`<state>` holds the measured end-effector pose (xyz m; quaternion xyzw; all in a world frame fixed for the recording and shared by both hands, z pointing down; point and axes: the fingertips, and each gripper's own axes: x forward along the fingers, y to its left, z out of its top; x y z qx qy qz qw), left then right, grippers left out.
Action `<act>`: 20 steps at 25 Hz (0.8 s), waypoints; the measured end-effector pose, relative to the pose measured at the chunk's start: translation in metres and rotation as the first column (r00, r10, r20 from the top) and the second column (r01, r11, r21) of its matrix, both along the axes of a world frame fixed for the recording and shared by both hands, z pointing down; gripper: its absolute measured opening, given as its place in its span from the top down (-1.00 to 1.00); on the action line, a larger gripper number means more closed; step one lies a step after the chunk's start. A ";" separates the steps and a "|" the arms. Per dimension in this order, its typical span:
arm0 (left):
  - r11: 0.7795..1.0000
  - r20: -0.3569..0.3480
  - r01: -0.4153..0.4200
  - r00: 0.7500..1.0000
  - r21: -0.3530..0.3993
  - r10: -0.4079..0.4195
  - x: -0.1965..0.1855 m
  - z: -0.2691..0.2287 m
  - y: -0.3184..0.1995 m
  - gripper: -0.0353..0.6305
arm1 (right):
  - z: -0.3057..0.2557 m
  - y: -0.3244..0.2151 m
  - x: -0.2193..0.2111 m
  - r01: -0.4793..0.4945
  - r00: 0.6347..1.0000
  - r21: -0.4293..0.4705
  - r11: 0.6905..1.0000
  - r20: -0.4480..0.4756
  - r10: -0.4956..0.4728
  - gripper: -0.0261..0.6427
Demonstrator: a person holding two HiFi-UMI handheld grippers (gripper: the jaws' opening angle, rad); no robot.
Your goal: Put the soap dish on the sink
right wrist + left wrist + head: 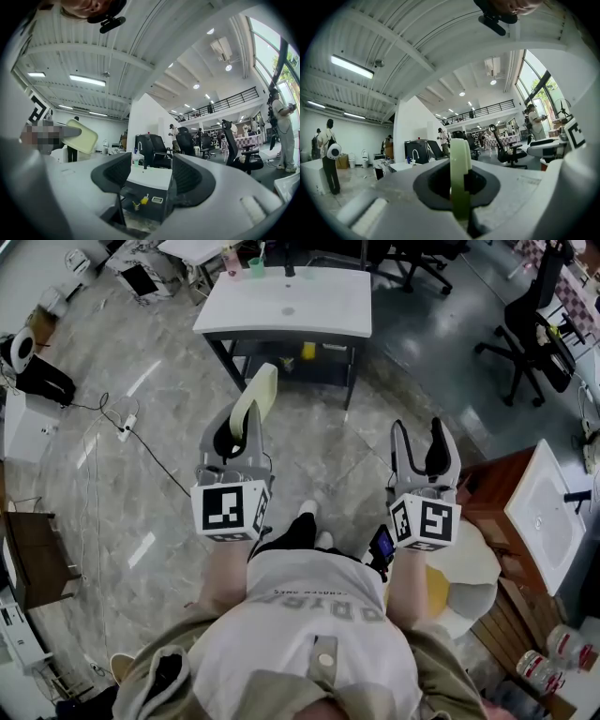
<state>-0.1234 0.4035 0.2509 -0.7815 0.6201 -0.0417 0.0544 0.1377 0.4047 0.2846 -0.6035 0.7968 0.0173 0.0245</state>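
Observation:
A pale yellow-green soap dish (pixel 256 393) stands on edge between the jaws of my left gripper (pixel 246 420), which is shut on it. In the left gripper view the soap dish (pixel 460 171) shows edge-on in the left gripper (pixel 460 187). My right gripper (pixel 420 439) is held level beside it, open and with nothing in it. The white sink (pixel 323 307) sits on a dark stand ahead of both grippers. In the right gripper view the sink (pixel 151 178) lies between the jaws of the right gripper (pixel 151 185), some way off, and the soap dish (pixel 80 136) shows at the left.
A faucet (pixel 289 269) and cups (pixel 255 266) stand at the sink's back edge, with a yellow item (pixel 308 351) on the shelf below. Office chairs (pixel 534 334) are at the back right. A wooden cabinet with a second basin (pixel 546 512) is at my right. A power strip (pixel 127 426) lies on the floor at left.

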 end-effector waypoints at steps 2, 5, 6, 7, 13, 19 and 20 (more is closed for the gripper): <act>1.000 -0.002 -0.008 1.000 0.008 0.008 -0.003 -0.001 -0.013 0.85 | -0.003 -0.013 -0.003 -0.006 1.000 0.005 1.000 0.000 0.006 0.12; 1.000 -0.011 -0.016 1.000 0.016 0.016 -0.011 -0.004 -0.036 0.85 | -0.009 -0.033 -0.009 -0.014 1.000 0.021 1.000 -0.007 0.014 0.12; 1.000 -0.013 -0.019 1.000 0.021 0.020 -0.013 -0.006 -0.044 0.85 | -0.012 -0.040 -0.011 -0.016 1.000 0.026 1.000 -0.008 0.016 0.12; 0.999 -0.016 -0.023 1.000 0.026 0.023 -0.015 -0.008 -0.051 0.85 | -0.014 -0.047 -0.014 -0.017 1.000 0.031 0.999 -0.009 0.017 0.12; 0.997 -0.031 -0.050 0.998 0.054 0.052 -0.024 -0.020 -0.089 0.85 | -0.023 -0.084 -0.017 -0.048 0.999 0.047 0.998 -0.012 0.049 0.12; 0.998 -0.033 -0.053 0.998 0.045 0.055 -0.047 -0.021 -0.109 0.85 | -0.023 -0.106 -0.026 -0.063 0.998 0.037 0.997 -0.021 0.064 0.12; 0.998 -0.034 -0.051 0.998 0.038 0.052 -0.052 -0.018 -0.111 0.85 | -0.021 -0.108 -0.029 -0.065 0.998 0.033 0.997 -0.022 0.065 0.12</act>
